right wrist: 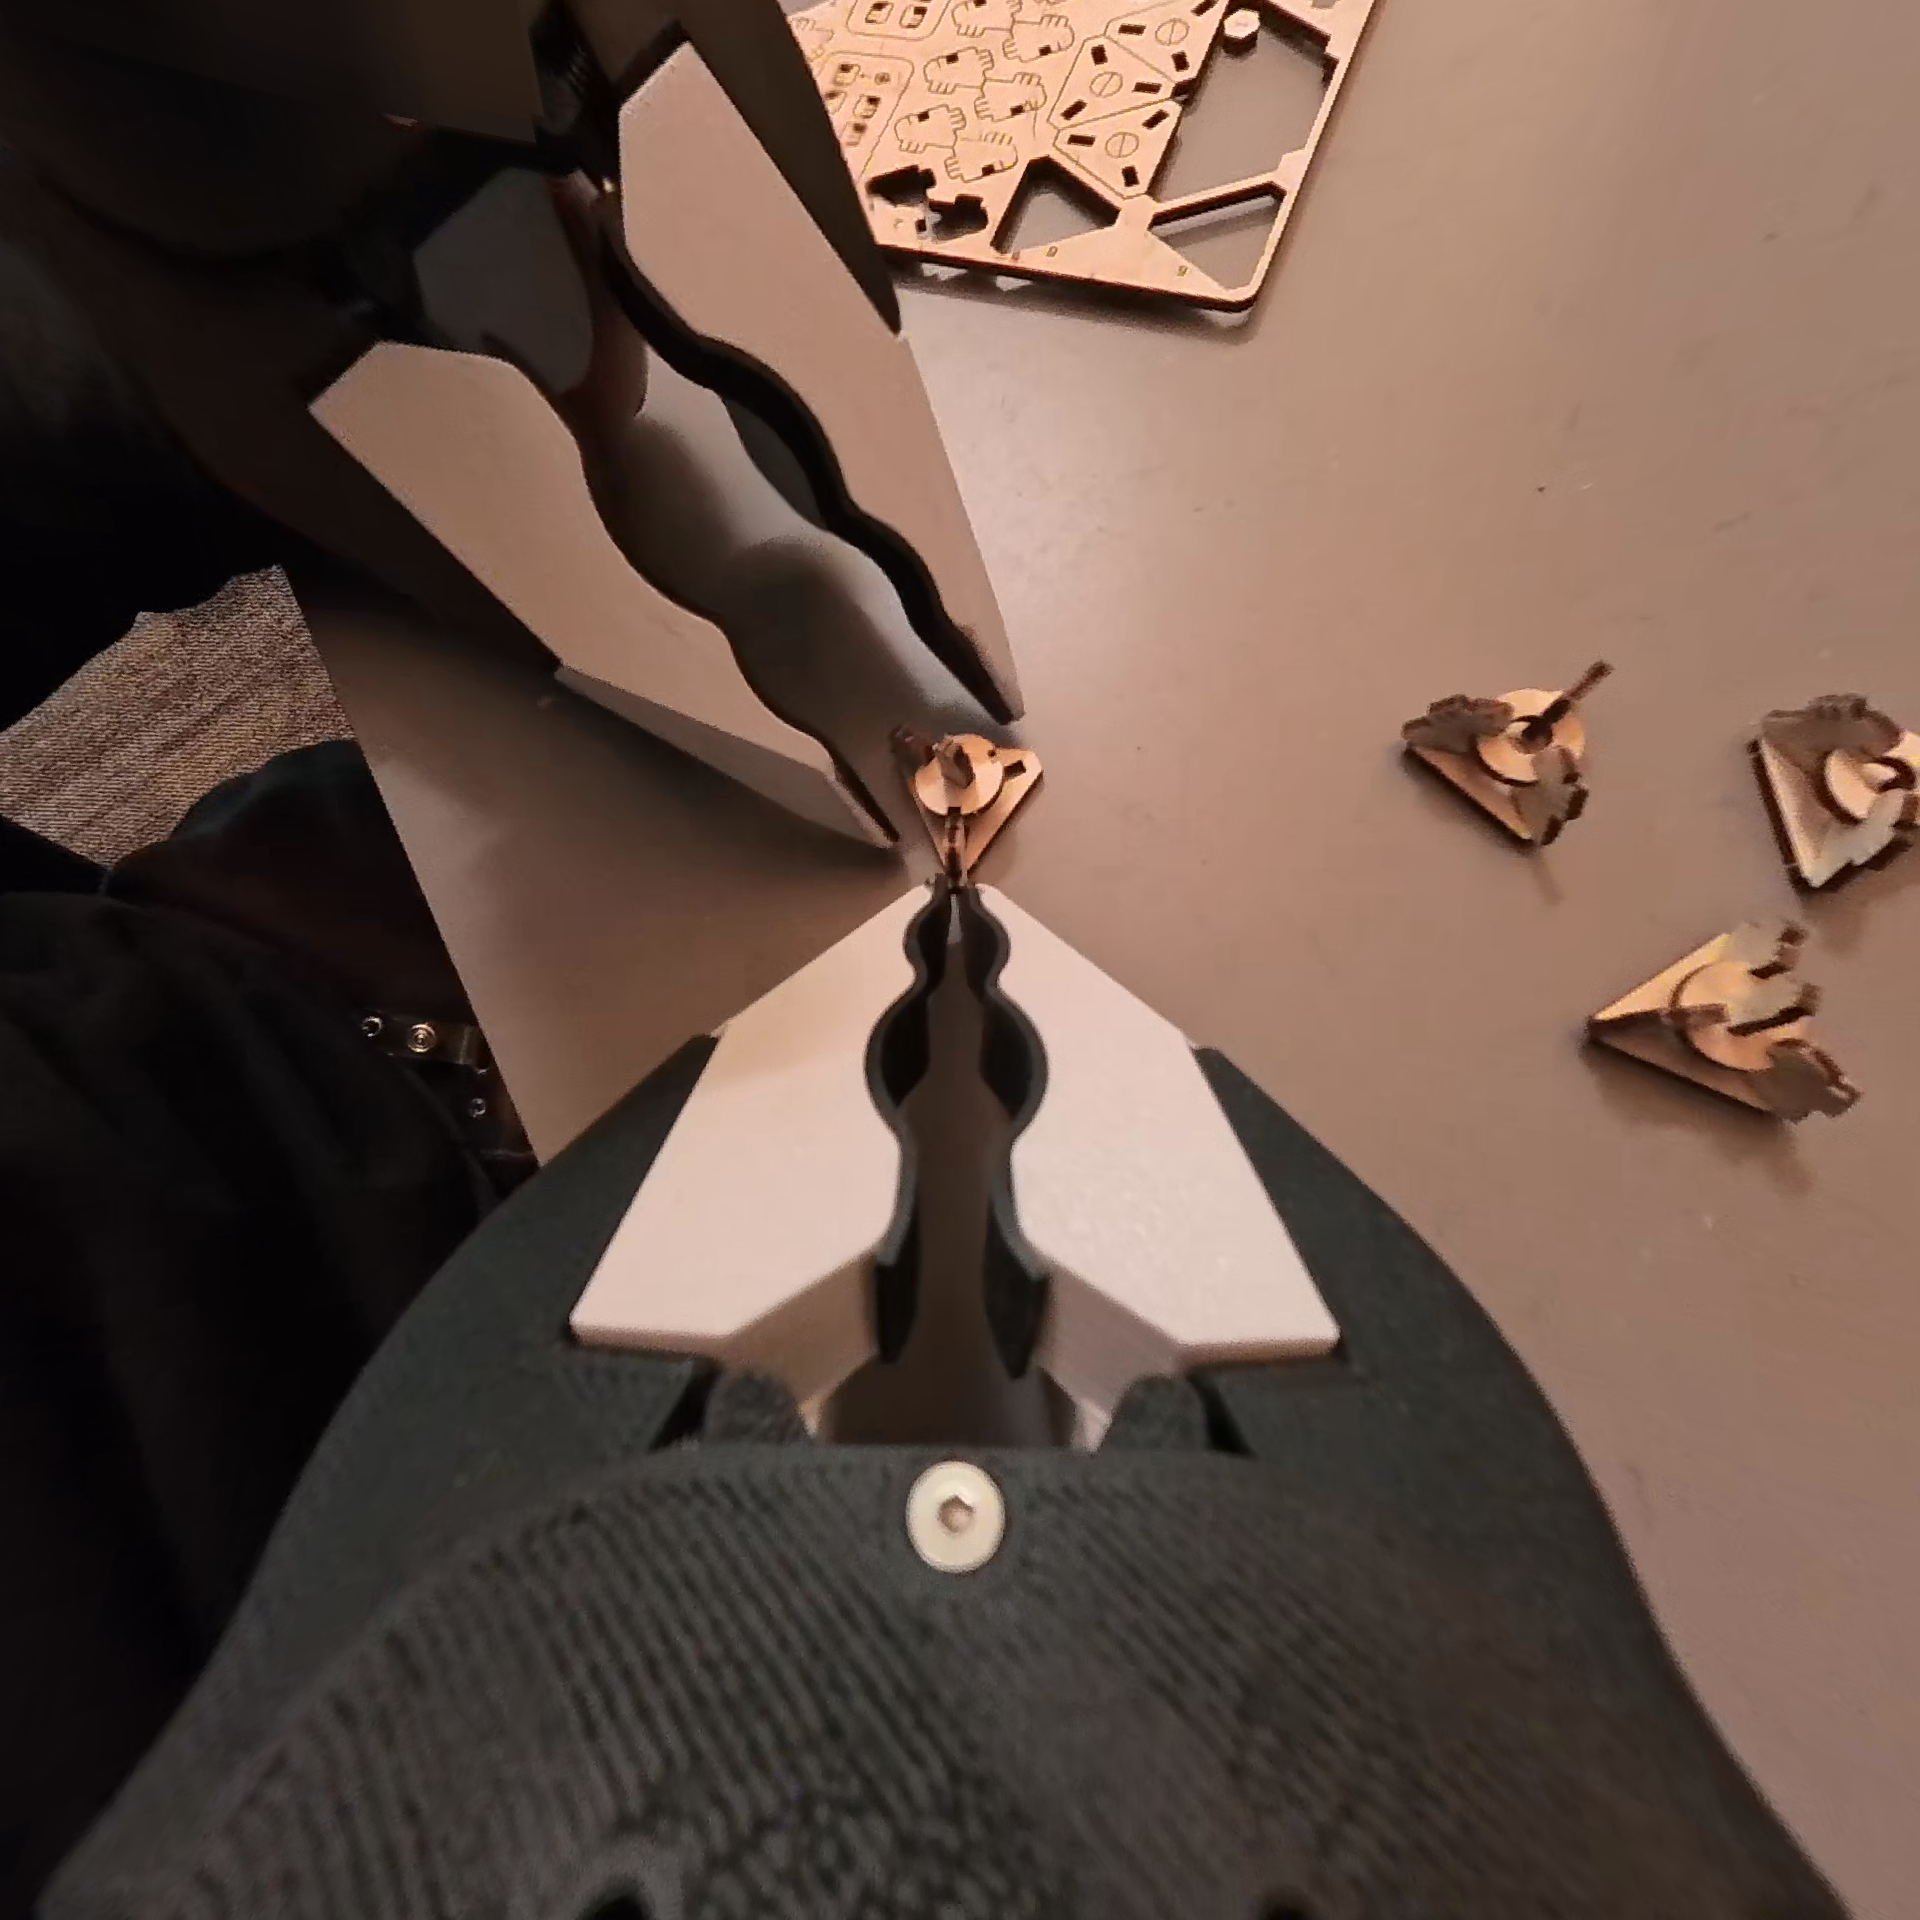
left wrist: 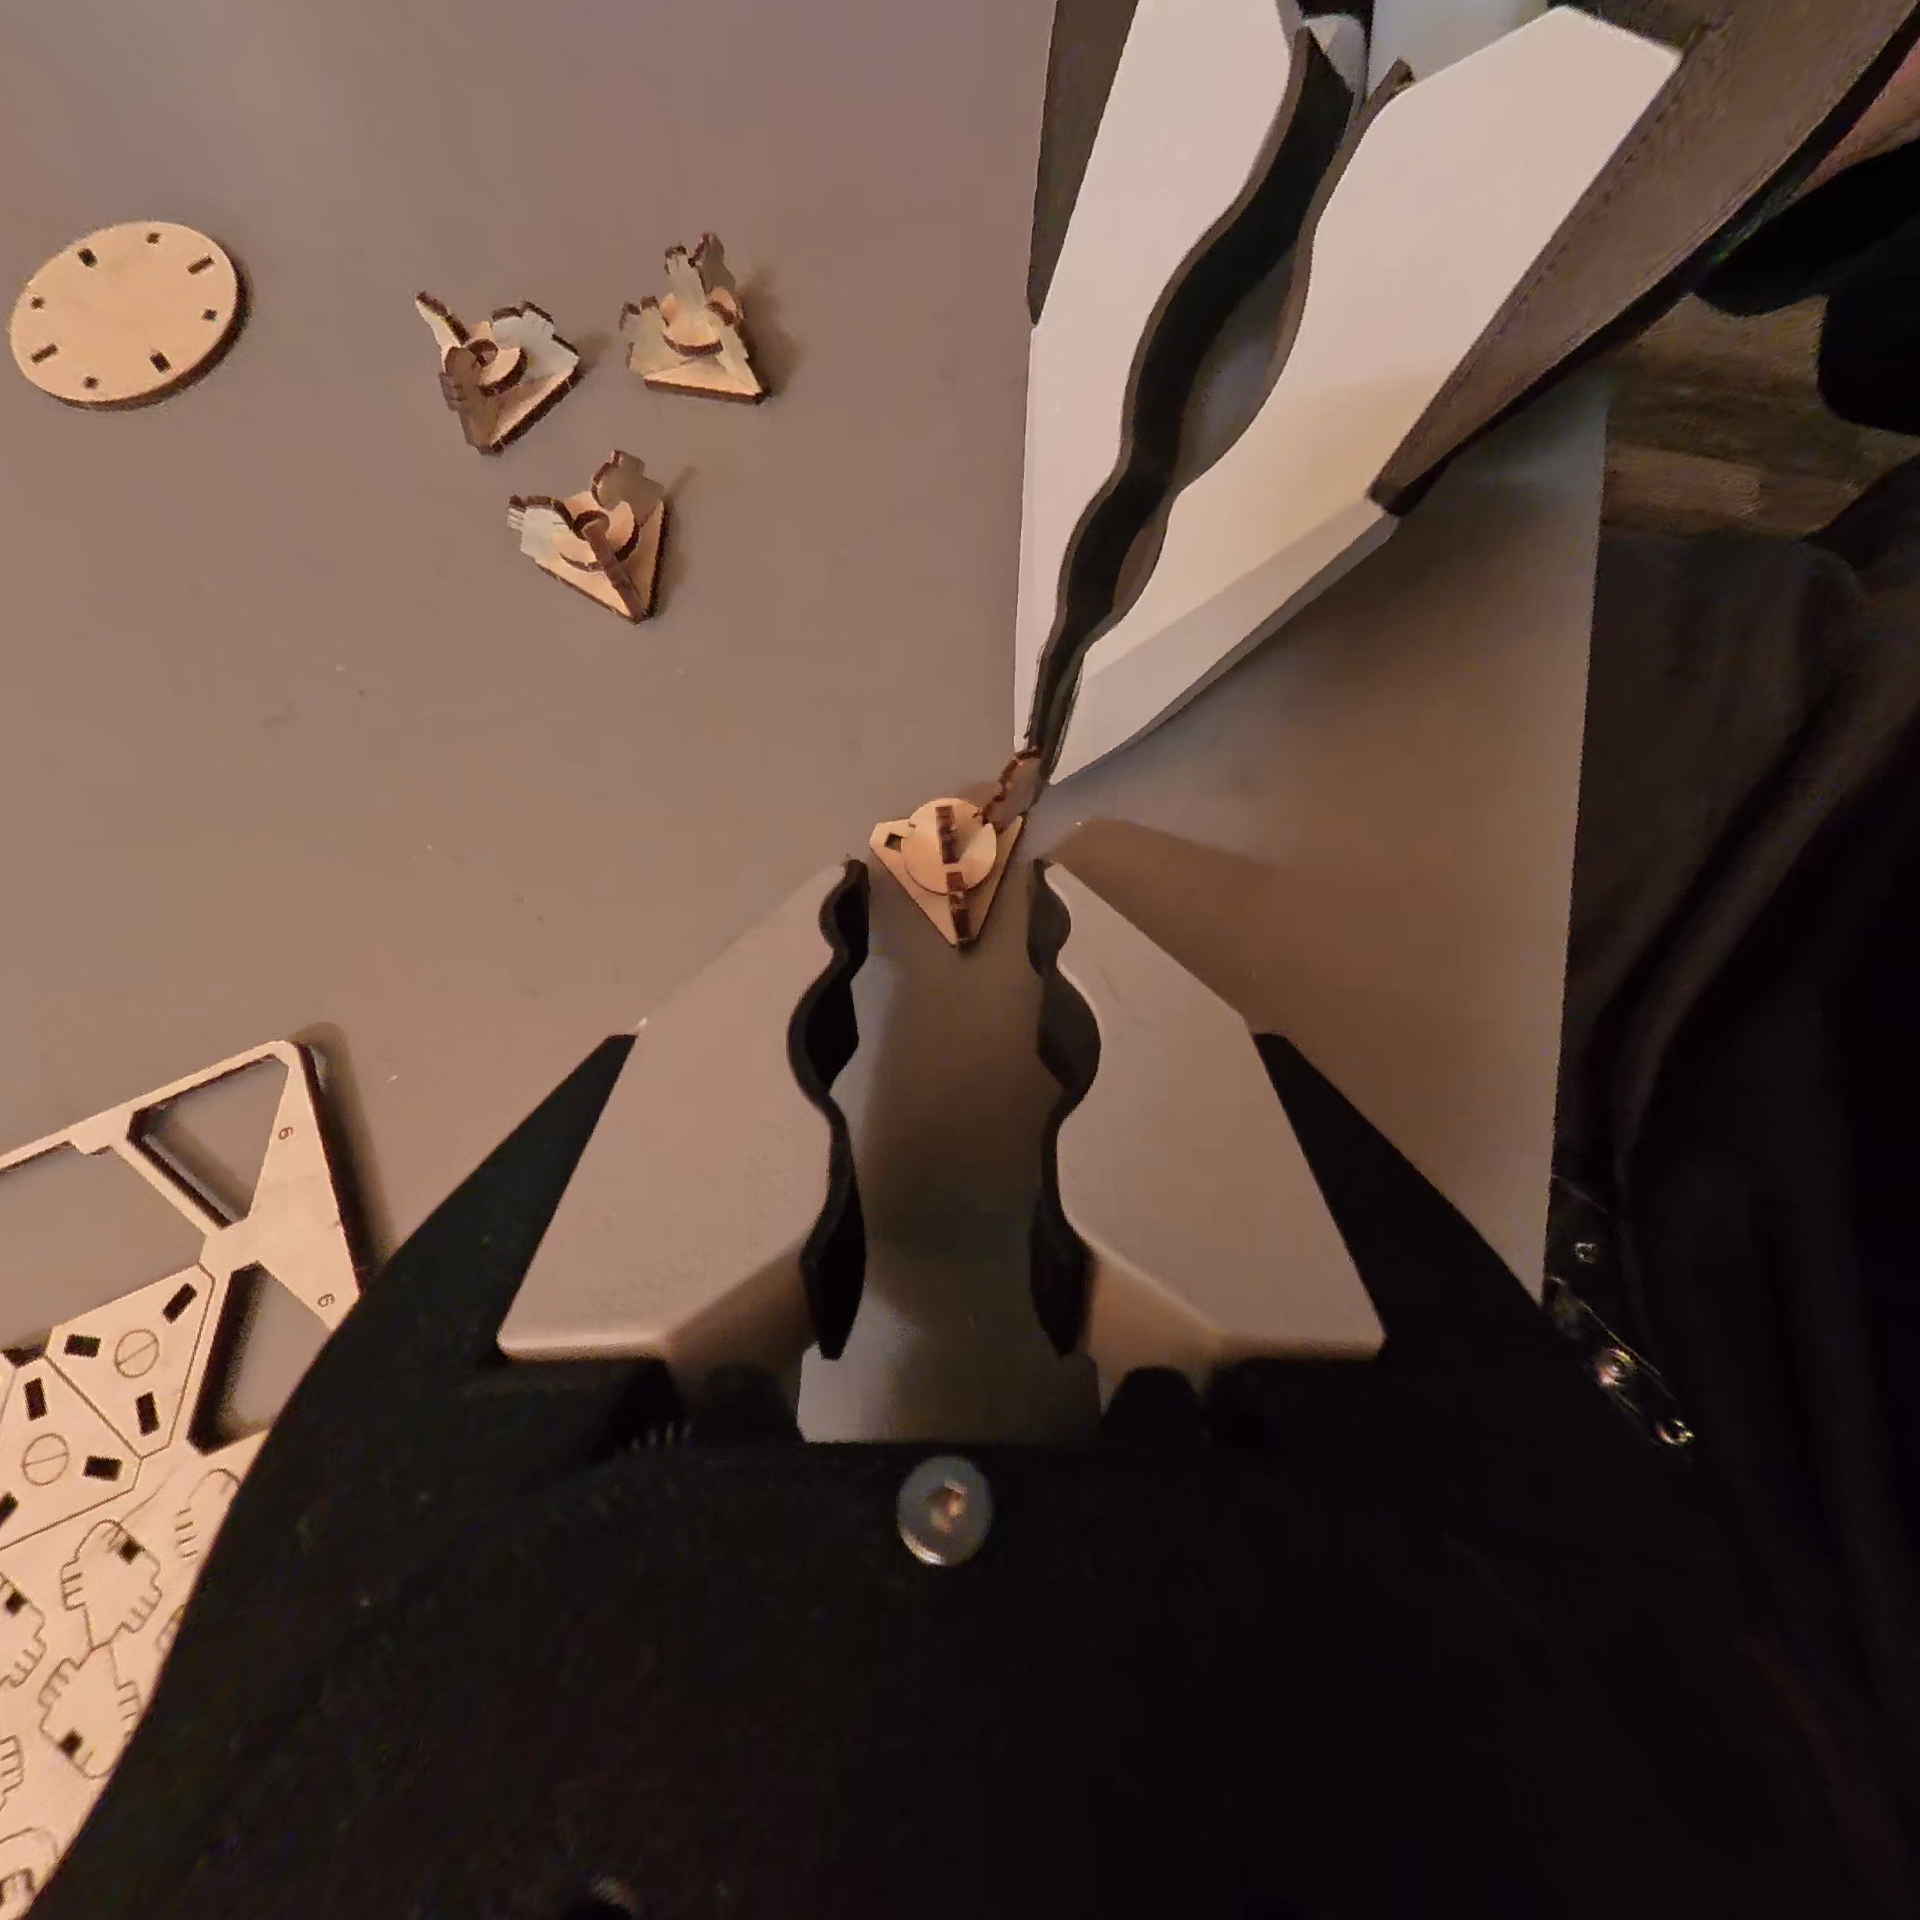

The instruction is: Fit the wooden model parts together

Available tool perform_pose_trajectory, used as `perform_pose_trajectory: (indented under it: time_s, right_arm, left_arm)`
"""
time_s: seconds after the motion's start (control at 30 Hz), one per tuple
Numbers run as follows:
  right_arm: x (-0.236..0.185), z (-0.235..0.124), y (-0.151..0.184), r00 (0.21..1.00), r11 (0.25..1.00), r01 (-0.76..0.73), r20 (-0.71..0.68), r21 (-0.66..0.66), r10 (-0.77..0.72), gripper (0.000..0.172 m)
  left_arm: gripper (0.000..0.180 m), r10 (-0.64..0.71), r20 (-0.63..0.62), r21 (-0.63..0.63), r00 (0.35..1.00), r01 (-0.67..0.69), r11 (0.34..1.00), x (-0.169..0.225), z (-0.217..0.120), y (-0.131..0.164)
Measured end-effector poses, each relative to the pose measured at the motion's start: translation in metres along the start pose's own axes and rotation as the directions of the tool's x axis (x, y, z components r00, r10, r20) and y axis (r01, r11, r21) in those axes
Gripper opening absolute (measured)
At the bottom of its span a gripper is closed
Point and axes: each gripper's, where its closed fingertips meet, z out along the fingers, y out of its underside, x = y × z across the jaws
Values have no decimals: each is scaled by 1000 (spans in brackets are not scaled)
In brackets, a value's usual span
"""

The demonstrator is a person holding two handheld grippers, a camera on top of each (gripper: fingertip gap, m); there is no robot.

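A small wooden triangle with a round disc on top [left wrist: 940,868] lies on the grey table [left wrist: 468,790]. My left gripper [left wrist: 948,878] is open. Its fingertips [left wrist: 852,883] stand on either side of the triangle with a gap at each pad. My right gripper [right wrist: 951,891] is shut on a thin toothed wooden piece [right wrist: 950,847] and holds it edge-on against the triangle [right wrist: 971,795]. In the left wrist view the right gripper [left wrist: 1039,748] comes in from above with that piece [left wrist: 1023,779] at the triangle's far corner. In the right wrist view the left gripper [right wrist: 940,774] comes in from the upper left.
Three assembled wooden triangles [left wrist: 499,364] [left wrist: 696,322] [left wrist: 597,540] lie at the far left, with a slotted round wooden disc [left wrist: 125,312] beyond them. A wooden sheet of cut-out parts [left wrist: 135,1351] lies at the near left. The table edge [left wrist: 1579,935] and a person's dark clothing are to the right. Less than 4 cm separates the two grippers' tips.
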Motion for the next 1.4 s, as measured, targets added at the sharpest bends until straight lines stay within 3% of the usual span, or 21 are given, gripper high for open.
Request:
perform_pose_trajectory:
  time_s: [0.57, 1.4]
  right_arm:
    - [0, 1, -1, 1000, 1000, 11, -13, -17, -11, 0]
    - [1, 2, -1, 993, 994, 71, -92, -88, -79, 0]
  left_arm:
    - [15, 21, 30, 22, 999, -22, 1000, -1, 1, -6]
    - [16, 29, 63, 12, 998, -29, 999, -2, 0, -4]
